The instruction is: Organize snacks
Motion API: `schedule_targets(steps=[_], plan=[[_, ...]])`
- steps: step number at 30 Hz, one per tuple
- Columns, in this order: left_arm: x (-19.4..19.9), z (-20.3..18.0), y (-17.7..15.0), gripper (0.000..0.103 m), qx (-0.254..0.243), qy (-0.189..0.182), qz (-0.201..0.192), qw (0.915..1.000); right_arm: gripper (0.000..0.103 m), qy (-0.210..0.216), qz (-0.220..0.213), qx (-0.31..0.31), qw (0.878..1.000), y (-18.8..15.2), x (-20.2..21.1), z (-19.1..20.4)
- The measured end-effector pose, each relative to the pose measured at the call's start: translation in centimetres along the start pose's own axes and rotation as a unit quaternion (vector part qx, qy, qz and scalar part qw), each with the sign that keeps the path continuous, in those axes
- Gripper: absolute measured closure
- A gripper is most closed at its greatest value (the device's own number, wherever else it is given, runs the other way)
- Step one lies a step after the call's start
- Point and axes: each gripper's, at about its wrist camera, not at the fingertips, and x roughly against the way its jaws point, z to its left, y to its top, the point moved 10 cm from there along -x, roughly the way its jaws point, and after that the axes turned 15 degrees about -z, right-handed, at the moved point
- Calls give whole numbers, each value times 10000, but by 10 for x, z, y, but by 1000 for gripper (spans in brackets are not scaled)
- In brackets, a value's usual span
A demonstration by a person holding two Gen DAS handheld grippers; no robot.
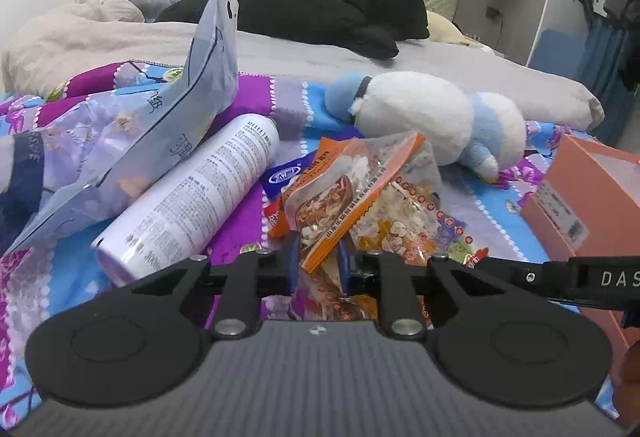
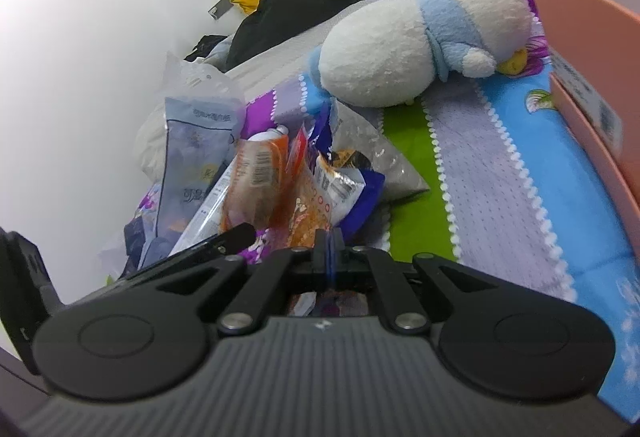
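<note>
A heap of snack packets lies on a flowered blanket [image 1: 256,93]. My left gripper [image 1: 319,263] is shut on the lower corner of an orange snack packet [image 1: 352,177], which sticks up between its blue pads. Beside it lies a clear packet with orange dots [image 1: 404,225]. The right gripper's finger [image 1: 520,275] reaches in from the right to that packet's corner. In the right wrist view my right gripper [image 2: 329,249] has its pads pressed together at the bottom edge of the clear dotted packet [image 2: 312,213], seemingly pinching the film. A blue packet [image 1: 286,175] lies underneath.
A pale blue pouch [image 1: 200,77] leans over a white spray can [image 1: 192,205] at the left. A white and blue plush toy [image 1: 420,113] lies behind the heap. An open pink box [image 1: 592,189] stands at the right. Black clothing [image 1: 320,5] lies further back on the bed.
</note>
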Motion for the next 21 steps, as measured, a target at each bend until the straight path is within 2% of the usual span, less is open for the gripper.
schedule_targets(steps=[10, 15, 21], plan=[[67, -16, -18, 87, 131, -100, 226, 9996, 100, -374, 116, 338, 9987, -13, 60, -2], [115, -26, -30, 88, 366, -202, 316, 9986, 100, -486, 164, 201, 9985, -21, 96, -6], [163, -33, -36, 89, 372, -271, 436, 9980, 100, -527, 197, 200, 9982, -32, 135, -1]])
